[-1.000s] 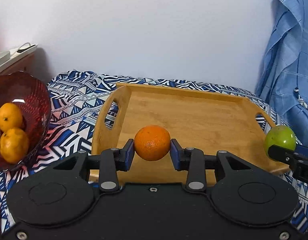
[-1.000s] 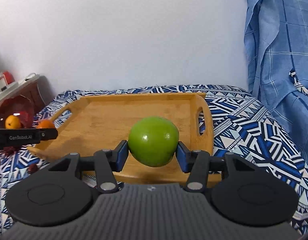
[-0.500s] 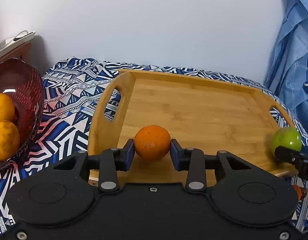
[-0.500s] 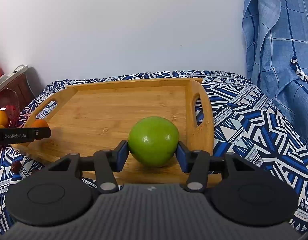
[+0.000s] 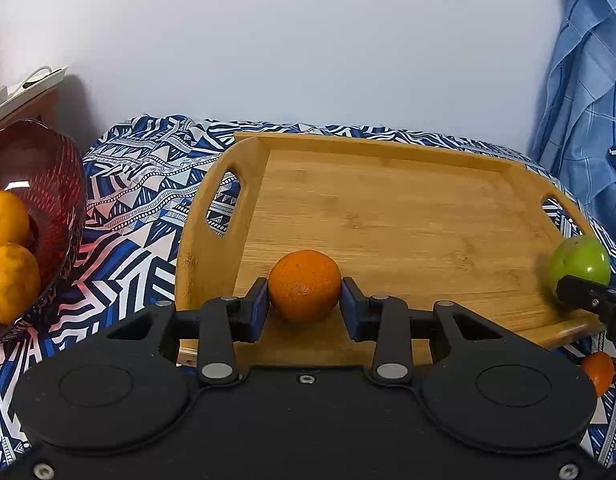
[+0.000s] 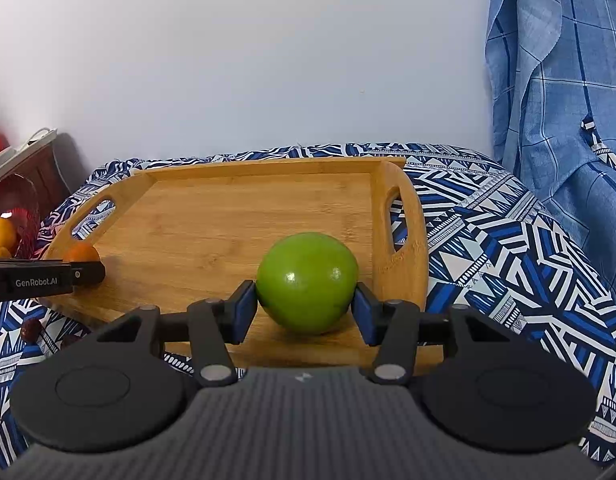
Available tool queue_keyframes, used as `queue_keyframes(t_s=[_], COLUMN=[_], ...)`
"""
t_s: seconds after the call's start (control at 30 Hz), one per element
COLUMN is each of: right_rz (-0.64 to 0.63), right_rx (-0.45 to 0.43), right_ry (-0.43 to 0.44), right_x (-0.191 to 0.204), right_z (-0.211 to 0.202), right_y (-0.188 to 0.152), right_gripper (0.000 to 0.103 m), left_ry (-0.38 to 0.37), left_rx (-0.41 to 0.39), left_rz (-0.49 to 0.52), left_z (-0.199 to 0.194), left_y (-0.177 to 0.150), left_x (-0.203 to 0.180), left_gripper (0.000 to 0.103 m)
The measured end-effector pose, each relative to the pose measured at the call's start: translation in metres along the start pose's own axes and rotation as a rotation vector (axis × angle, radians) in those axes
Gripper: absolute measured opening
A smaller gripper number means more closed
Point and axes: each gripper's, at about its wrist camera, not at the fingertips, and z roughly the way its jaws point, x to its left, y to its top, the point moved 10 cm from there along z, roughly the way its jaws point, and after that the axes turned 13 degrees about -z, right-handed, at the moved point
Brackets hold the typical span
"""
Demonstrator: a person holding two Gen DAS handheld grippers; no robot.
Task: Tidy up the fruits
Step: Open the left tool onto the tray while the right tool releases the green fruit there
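Note:
My left gripper (image 5: 303,303) is shut on an orange (image 5: 304,285), held low over the near left part of the wooden tray (image 5: 388,216). My right gripper (image 6: 305,307) is shut on a green apple (image 6: 306,282) over the tray's (image 6: 235,216) near right part, close to its right handle. From the left wrist view the apple (image 5: 579,259) and a right finger (image 5: 588,298) show at the far right. From the right wrist view the orange (image 6: 81,253) peeks above the left gripper's finger (image 6: 43,276). Whether either fruit touches the tray I cannot tell.
A red glass bowl (image 5: 47,184) with two oranges (image 5: 7,256) stands left of the tray on the blue patterned cloth (image 6: 508,248). A small orange fruit (image 5: 598,372) and dark red fruits (image 6: 29,329) lie on the cloth. Blue checked fabric (image 6: 560,80) hangs at right.
Both grippers have sunk closer to the tray with their fruits still gripped; the tray looks larger and the view tilts down more.

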Motion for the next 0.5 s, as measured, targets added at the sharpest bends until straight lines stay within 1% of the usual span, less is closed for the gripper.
queue_keyframes(t_s=[0.23,0.3,0.37,0.5], right_rz=[-0.009,-0.008,-0.008,-0.007], right_rx=[0.002,0.004,0.005,0.006], right_ry=[0.002,0.004,0.004,0.004], right_x=[0.0007,0.0002,0.0005,0.0005], right_z=[-0.0006,-0.0008,-0.0009,-0.0008], right_y=[-0.0002,-0.0005,-0.0008,-0.0012], right_gripper=[0.056,0.057,0.057,0.058], left_ry=[-0.004,-0.003,-0.003,-0.005], left_rx=[0.003,0.003,0.006,0.012], left_rz=[0.004,0.01,0.018,0.026], left_z=[-0.0008,-0.0014,-0.0013,-0.0016], left_y=[-0.0002,-0.0006,-0.0018,-0.0049], left_x=[0.0002,0.0006,0.0,-0.0011], left_gripper=[0.037,0.039,0.045,0.048])
